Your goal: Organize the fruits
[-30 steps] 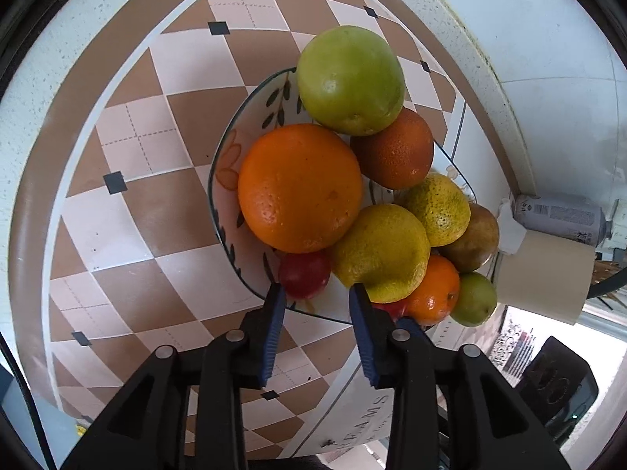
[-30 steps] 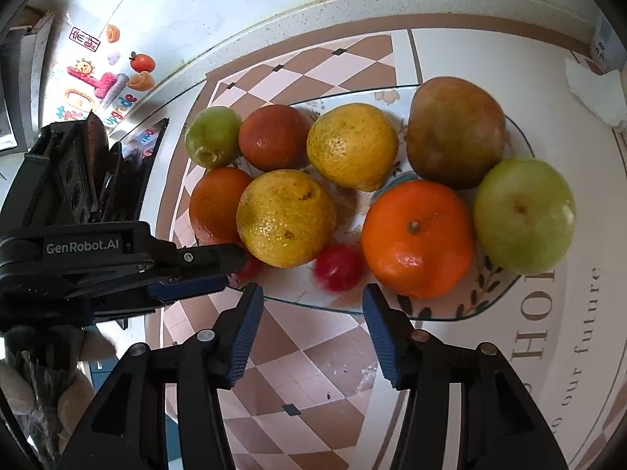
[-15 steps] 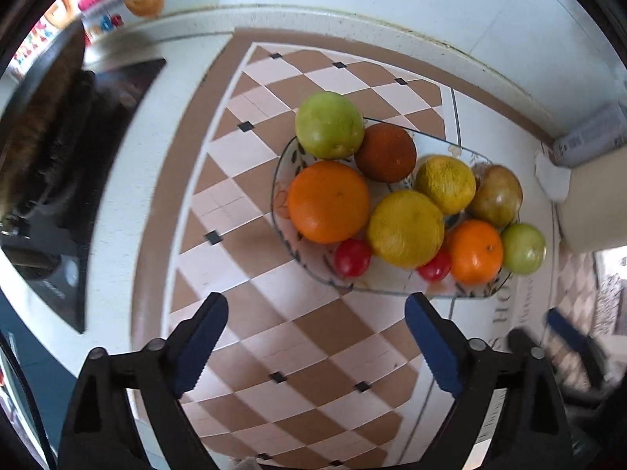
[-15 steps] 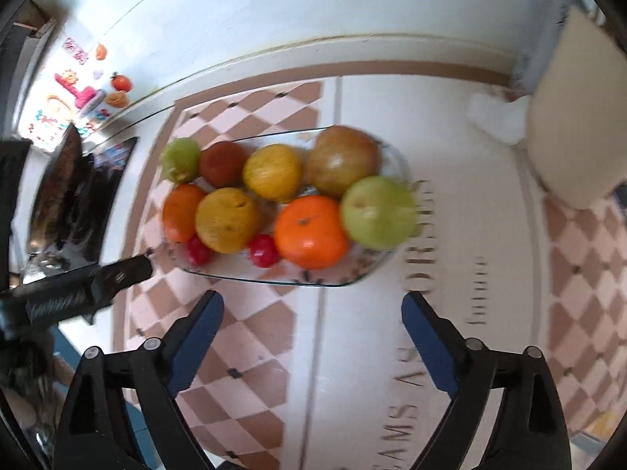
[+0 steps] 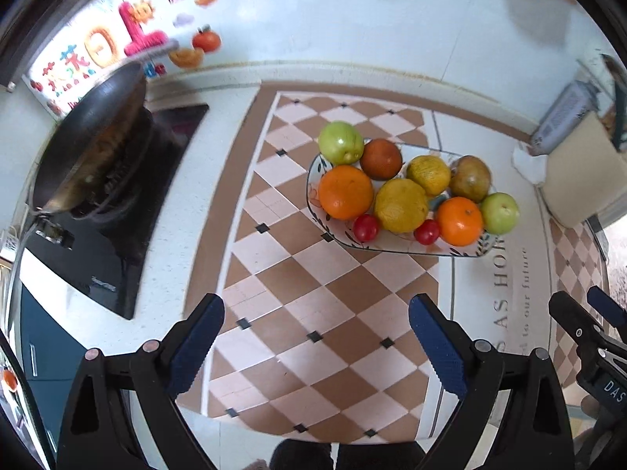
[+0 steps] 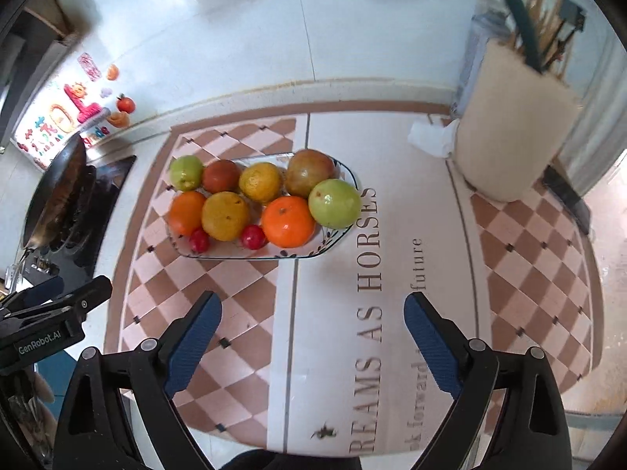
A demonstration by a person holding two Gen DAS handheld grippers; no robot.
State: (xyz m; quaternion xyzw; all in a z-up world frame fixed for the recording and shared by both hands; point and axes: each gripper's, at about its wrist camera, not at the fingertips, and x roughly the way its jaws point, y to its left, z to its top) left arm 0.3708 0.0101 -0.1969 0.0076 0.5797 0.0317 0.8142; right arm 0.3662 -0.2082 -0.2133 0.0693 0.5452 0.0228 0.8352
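Checkered worktop is showing again: we are backing both tools, left tool and right tool, now wide and empty, off the full fruit plate; sorting looks finished.

Ten fruits; one plate

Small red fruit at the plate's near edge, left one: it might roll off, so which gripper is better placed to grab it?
Probably left: its open gripper lines up below the small red fruit.
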